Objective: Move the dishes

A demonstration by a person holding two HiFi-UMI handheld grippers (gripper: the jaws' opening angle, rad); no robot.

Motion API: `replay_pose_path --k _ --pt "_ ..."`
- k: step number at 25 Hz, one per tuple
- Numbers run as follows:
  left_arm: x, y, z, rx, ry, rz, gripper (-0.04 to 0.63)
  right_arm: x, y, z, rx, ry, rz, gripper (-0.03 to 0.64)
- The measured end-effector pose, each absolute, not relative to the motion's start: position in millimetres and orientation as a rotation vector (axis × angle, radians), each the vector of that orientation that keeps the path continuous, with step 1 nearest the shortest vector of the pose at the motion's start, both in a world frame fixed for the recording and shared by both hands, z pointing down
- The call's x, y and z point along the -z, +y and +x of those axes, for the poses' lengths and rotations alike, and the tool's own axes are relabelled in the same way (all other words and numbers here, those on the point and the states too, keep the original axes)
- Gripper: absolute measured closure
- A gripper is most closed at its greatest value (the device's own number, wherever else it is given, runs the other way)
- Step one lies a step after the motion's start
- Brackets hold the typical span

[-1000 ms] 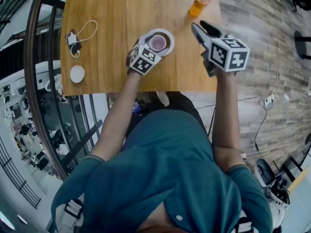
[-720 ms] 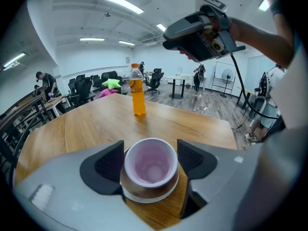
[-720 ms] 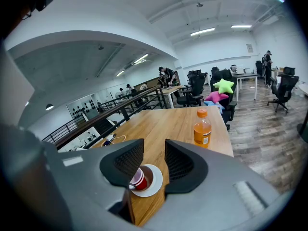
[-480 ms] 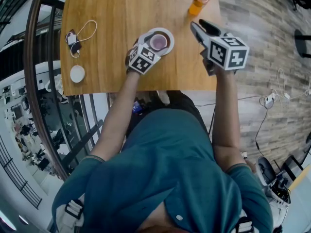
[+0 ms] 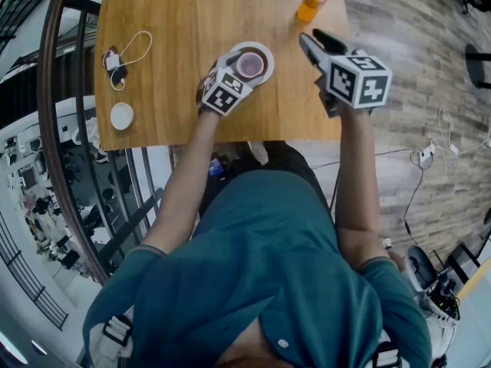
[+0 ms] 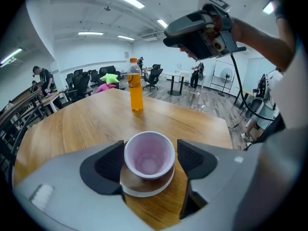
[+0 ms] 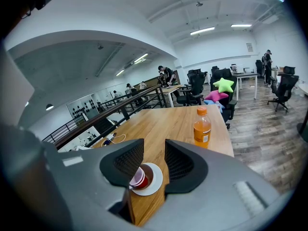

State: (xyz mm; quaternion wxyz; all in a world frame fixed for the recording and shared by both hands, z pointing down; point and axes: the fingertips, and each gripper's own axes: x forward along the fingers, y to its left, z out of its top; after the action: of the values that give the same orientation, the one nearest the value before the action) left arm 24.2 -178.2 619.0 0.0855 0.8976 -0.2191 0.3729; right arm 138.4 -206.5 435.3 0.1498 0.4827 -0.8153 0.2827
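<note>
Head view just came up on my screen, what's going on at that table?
A person holds a gripper in each hand. The left gripper has its open jaws either side of the cup, which stands on a saucer on the wooden table, not clamped. The right gripper hangs empty, jaws slightly apart, short of the orange bottle.

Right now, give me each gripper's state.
Left gripper: open, the cup stands between its jaws, not squeezed.
Right gripper: open, nothing between its jaws.

Nothing legible — the orange bottle (image 7: 202,128) carries a label too small to read.
</note>
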Motion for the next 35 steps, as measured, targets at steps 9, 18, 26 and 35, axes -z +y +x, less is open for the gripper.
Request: replay_pose_path --k 9,18,26,35 --pt "-612.8 -178.3 22.3 -1.117 -0.675 2.671 0.273 -435.9 -204.9 139.0 -0.818 -2.344 1.385 0.497" --pt "-613.9 -178.3 19.3 -1.105 -0.694 2.673 0.275 -438.3 -203.1 138.9 -0.823 -2.343 1.381 0.497" --pt "-605.7 -178.6 20.6 -1.064 -0.700 2.671 0.275 -443.0 -200.3 140.0 -0.832 -2.341 1.377 0.497" --pt "-597.3 -179.3 19.0 -1.039 -0.719 2.665 0.276 -456.2 -194.4 135.5 -0.860 -2.321 1.342 0.497"
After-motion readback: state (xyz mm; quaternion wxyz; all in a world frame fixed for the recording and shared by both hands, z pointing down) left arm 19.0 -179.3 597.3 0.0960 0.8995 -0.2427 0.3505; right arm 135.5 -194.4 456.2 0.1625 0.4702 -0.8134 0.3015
